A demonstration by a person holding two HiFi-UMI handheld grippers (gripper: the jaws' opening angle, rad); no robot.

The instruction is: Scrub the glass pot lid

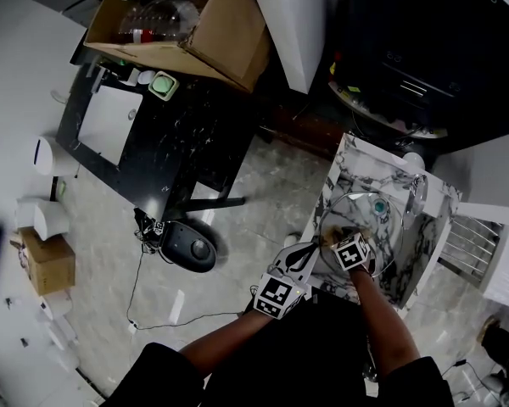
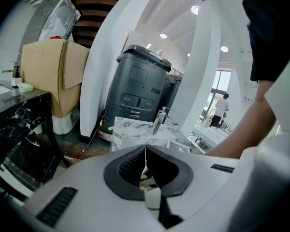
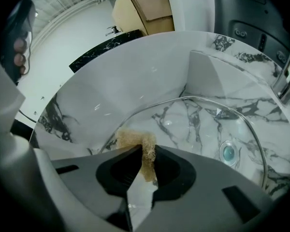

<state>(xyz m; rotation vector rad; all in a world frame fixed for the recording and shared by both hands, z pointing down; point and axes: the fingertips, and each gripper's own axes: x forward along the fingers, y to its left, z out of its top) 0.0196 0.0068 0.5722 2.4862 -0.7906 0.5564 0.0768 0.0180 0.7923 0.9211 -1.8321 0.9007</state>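
Note:
The glass pot lid [image 1: 366, 224] stands tilted in the white marble sink [image 1: 343, 164]. In the right gripper view it is a clear dome [image 3: 203, 124] with a metal rim, above the drain [image 3: 228, 152]. My right gripper [image 3: 146, 153] is shut on a tan fibrous scrubber [image 3: 144, 149], which is pressed against the lid's near edge. My left gripper [image 2: 145, 151] is shut on the lid's rim [image 2: 145, 162], seen edge-on as a thin line between the pads. In the head view both grippers, left [image 1: 316, 246] and right [image 1: 343, 237], meet at the sink's near-left corner.
A chrome faucet [image 1: 414, 195] rises at the sink's far side. A black marble table [image 1: 153, 134] with an open cardboard box [image 1: 178, 24] stands to the left, a black round device [image 1: 191, 246] on the floor beneath. A grey machine [image 2: 140, 91] is behind the sink.

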